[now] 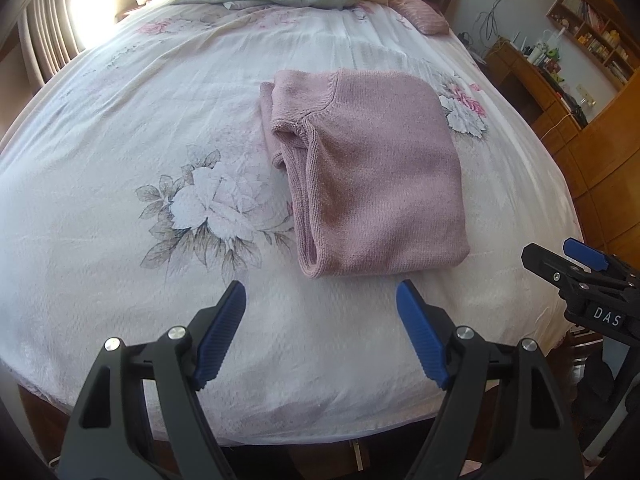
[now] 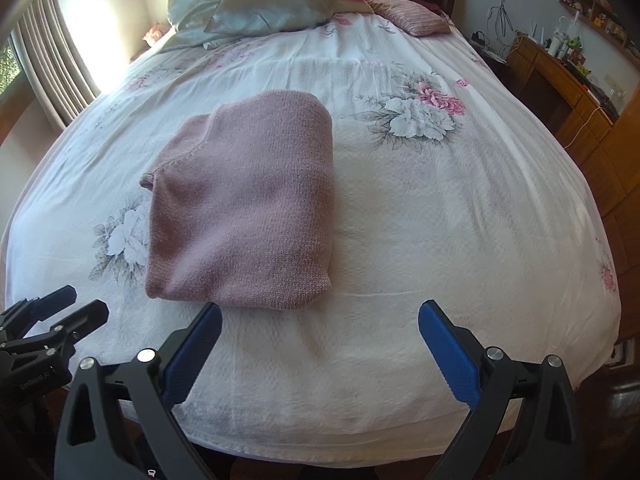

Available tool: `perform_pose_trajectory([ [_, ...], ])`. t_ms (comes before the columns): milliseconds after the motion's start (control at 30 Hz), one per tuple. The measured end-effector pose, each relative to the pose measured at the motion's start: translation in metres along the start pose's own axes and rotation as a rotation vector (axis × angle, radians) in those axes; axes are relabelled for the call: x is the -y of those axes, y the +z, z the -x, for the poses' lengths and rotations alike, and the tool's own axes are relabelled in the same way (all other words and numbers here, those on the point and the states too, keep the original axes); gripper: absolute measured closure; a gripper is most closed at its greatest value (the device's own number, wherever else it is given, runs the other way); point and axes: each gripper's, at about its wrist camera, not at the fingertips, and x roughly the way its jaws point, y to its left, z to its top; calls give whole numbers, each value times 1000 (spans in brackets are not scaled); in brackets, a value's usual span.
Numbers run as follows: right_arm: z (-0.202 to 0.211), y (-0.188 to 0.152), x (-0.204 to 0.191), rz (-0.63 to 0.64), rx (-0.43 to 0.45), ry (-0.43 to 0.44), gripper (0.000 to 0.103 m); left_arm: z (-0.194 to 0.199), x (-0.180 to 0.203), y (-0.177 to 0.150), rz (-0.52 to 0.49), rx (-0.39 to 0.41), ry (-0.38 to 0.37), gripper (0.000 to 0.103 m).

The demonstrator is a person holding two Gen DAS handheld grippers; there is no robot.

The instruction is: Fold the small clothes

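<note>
Right now a pink sweater (image 1: 372,172) lies folded into a neat rectangle on the flowered bedsheet (image 1: 120,128), toward the foot of the bed. Both claws hang above the sheet, near the sweater's closest edge, touching nothing. The left gripper (image 1: 320,300) has its blue fingers spread wide apart and empty. The right gripper (image 2: 320,320) is likewise spread wide, holding nothing. Pillows (image 2: 264,4) sit at the far end.

— Anything blocking the near side?
— Only the folded sweater (image 1: 372,172) mid-bed (image 1: 120,152); bare sheet all around it.
— Farther back?
— Pillows (image 2: 260,4) crowd the head end.
</note>
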Motion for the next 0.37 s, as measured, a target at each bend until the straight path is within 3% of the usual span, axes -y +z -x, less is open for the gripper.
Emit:
perform_pose_trajectory([
  [367,-4,-1,-2,-18,-39,9,4,3,-1,-1,-2,2,-2,25],
])
